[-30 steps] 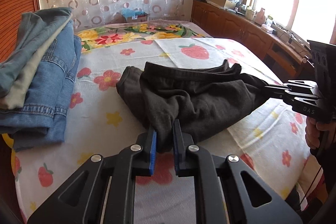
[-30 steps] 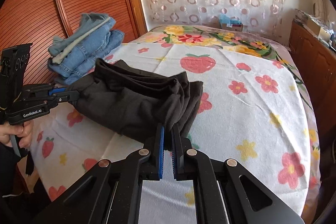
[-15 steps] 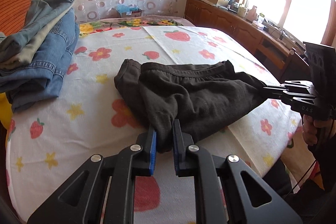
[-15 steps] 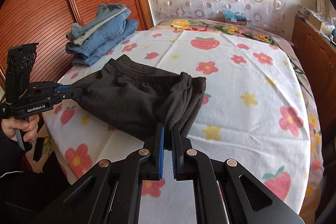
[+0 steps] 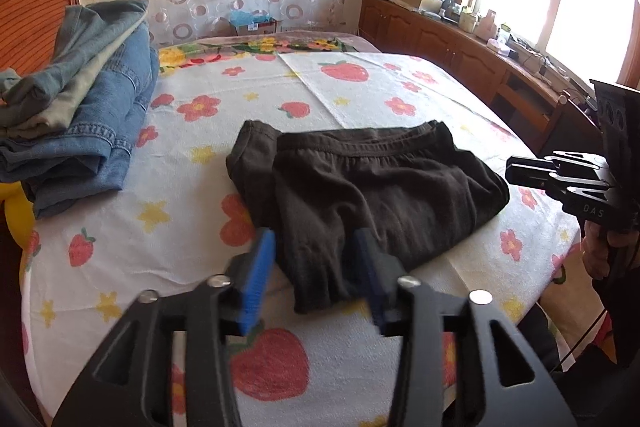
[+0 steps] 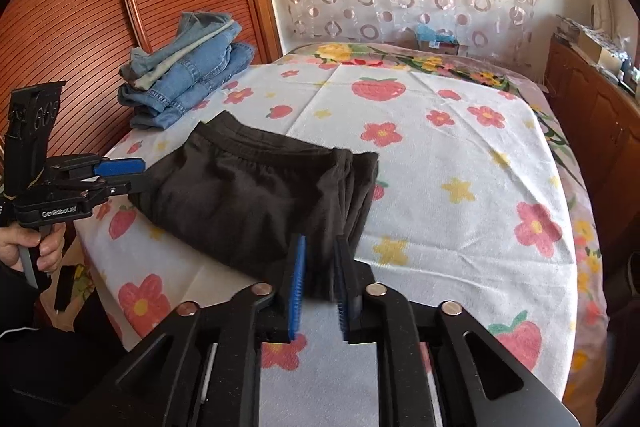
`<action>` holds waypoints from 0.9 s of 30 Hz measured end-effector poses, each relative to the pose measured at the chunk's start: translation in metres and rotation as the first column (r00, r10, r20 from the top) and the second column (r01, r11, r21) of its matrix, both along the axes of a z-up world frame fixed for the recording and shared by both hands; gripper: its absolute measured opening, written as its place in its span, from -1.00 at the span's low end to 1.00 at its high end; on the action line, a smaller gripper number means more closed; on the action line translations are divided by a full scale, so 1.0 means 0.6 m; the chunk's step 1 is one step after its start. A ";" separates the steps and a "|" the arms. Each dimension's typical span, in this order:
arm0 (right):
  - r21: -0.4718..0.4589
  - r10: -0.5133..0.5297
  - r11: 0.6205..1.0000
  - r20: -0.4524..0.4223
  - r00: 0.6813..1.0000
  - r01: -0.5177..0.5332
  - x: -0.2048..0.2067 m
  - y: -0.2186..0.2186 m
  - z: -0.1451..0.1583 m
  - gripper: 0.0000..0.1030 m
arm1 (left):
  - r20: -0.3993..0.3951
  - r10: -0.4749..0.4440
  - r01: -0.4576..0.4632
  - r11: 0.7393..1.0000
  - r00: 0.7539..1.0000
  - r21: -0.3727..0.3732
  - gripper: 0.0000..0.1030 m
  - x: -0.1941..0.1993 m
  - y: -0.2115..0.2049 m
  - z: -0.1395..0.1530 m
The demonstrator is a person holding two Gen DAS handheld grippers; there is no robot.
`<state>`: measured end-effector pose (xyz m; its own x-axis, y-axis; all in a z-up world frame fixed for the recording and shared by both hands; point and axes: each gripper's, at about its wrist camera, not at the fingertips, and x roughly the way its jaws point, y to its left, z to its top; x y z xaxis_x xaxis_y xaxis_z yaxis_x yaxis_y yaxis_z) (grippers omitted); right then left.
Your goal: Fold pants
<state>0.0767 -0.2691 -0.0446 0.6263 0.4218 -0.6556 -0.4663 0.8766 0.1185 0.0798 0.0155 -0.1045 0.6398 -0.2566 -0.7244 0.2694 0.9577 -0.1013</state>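
The dark brown pants (image 5: 380, 195) lie folded flat on the flowered bed cover (image 5: 192, 227), waistband on the far side. My left gripper (image 5: 314, 243) straddles their near corner. Its jaws are opening, and the blue pads (image 5: 256, 279) stand clear of the cloth. In the right wrist view the pants (image 6: 248, 195) lie the same way. My right gripper (image 6: 319, 241) is at their other near corner, jaws opening, with cloth between the pads but not pinched. Each gripper also shows in the other's view: the right gripper (image 5: 520, 173) and the left gripper (image 6: 120, 175).
A stack of folded denim (image 5: 80, 115) (image 6: 188, 75) sits at the far left of the bed. A wooden sliding door (image 6: 80, 7) stands beside it. Low wooden cabinets (image 5: 460, 47) run under the window on the right. The bed's edge is close to both hands.
Both grippers have gone from shut on the pants' corners to spread apart, letting the cloth go. The pants, drawn toward the near edge earlier, now rest flat.
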 end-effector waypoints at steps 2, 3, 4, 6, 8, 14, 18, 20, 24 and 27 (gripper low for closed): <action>0.001 -0.016 1.000 0.010 1.000 0.016 0.005 0.000 0.003 -0.47 | 0.004 0.004 -0.004 1.000 1.000 0.003 0.13 0.006 0.001 0.005; 0.004 -0.018 1.000 0.017 1.000 0.018 0.008 0.001 0.004 -0.43 | 0.007 0.009 -0.009 1.000 1.000 0.002 0.20 0.010 0.002 0.008; 0.010 -0.017 1.000 0.026 1.000 0.016 0.011 0.002 0.005 -0.42 | 0.012 0.011 -0.011 1.000 1.000 -0.003 0.24 0.014 0.002 0.011; 0.019 -0.013 1.000 0.036 0.999 0.012 0.019 0.008 0.006 -0.40 | 0.028 0.022 -0.022 1.000 0.999 0.005 0.24 0.025 0.002 0.015; 0.026 -0.004 1.000 0.039 0.999 0.003 0.032 0.015 0.003 -0.40 | 0.041 0.026 -0.027 0.999 0.999 0.023 0.24 0.038 -0.001 0.016; 0.015 0.008 1.000 0.031 0.999 -0.009 0.084 0.042 -0.009 -0.40 | 0.035 0.010 -0.011 0.999 0.999 0.030 0.21 0.083 -0.005 0.002; 0.023 0.022 0.999 0.002 1.000 -0.022 0.115 0.049 -0.022 -0.40 | -0.004 0.003 -0.003 1.000 1.000 -0.007 0.02 0.108 -0.002 -0.013; 0.024 0.023 0.999 -0.018 1.000 -0.022 0.127 0.050 -0.030 -0.40 | -0.010 0.002 -0.002 1.000 1.000 -0.002 -0.04 0.113 -0.004 -0.019; 0.005 0.026 1.000 -0.041 0.999 -0.025 0.139 0.057 -0.042 -0.40 | -0.016 -0.016 0.016 1.000 1.000 -0.008 -0.15 0.118 -0.011 -0.027; -0.004 0.031 0.999 -0.053 0.998 -0.031 0.147 0.062 -0.046 -0.41 | -0.013 -0.028 0.028 1.000 1.000 0.001 -0.29 0.119 -0.017 -0.029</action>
<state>0.1648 -0.2320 -0.0721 0.5771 0.4377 -0.6895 -0.4867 0.8623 0.1400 0.1512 0.0056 -0.1218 0.6226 -0.2731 -0.7333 0.2948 0.9500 -0.1035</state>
